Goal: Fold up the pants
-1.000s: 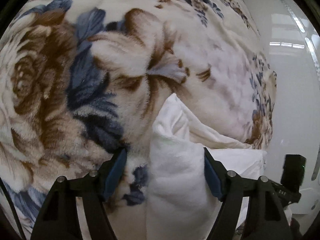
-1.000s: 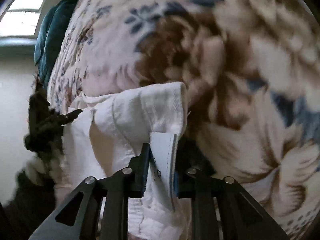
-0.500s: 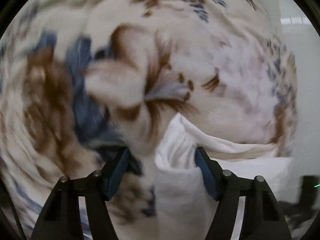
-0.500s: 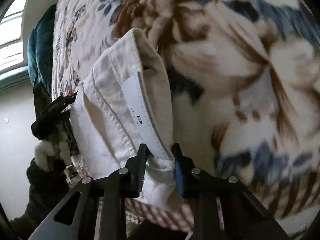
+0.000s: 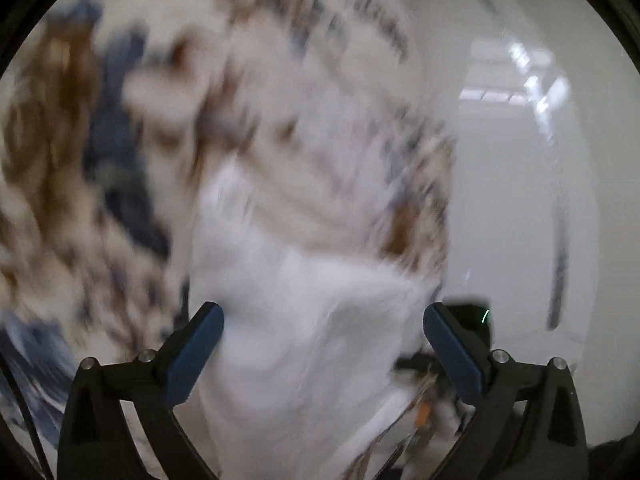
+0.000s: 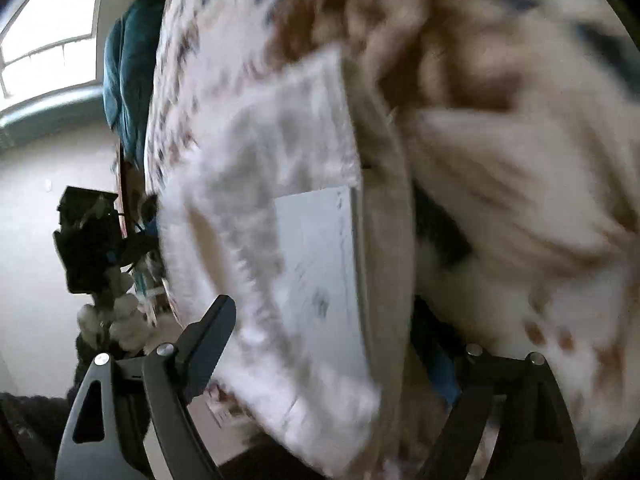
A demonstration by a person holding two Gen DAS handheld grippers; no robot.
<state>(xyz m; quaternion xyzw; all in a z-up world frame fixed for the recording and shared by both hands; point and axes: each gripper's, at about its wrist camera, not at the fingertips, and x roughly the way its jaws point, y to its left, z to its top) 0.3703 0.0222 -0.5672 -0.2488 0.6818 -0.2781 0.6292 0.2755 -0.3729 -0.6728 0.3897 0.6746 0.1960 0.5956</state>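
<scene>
The white pants (image 5: 304, 320) lie bunched on a floral fleece blanket (image 5: 100, 140), blurred by motion. My left gripper (image 5: 324, 344) has its jaws opening wide, with the white cloth between them and the blue pads (image 5: 196, 352) clear of it. In the right wrist view the waistband end of the pants (image 6: 256, 184), with a pale sewn-in label (image 6: 316, 260), drapes between the opening jaws of my right gripper (image 6: 324, 352). The cloth partly covers its right finger. Neither gripper presses on the cloth.
The blanket (image 6: 500, 160) covers a bed whose edge meets a glossy white floor (image 5: 520, 200). A teal cloth (image 6: 124, 60) lies at the bed's far end below a bright window (image 6: 48, 40). The left gripper (image 6: 88, 240) and a fluffy sleeve (image 6: 116, 320) show at the bed's side.
Both grippers have spread their jaws and let go of the white pants. The right gripper had been shut on the waistband by the label; the cloth now hangs loose between its fingers.
</scene>
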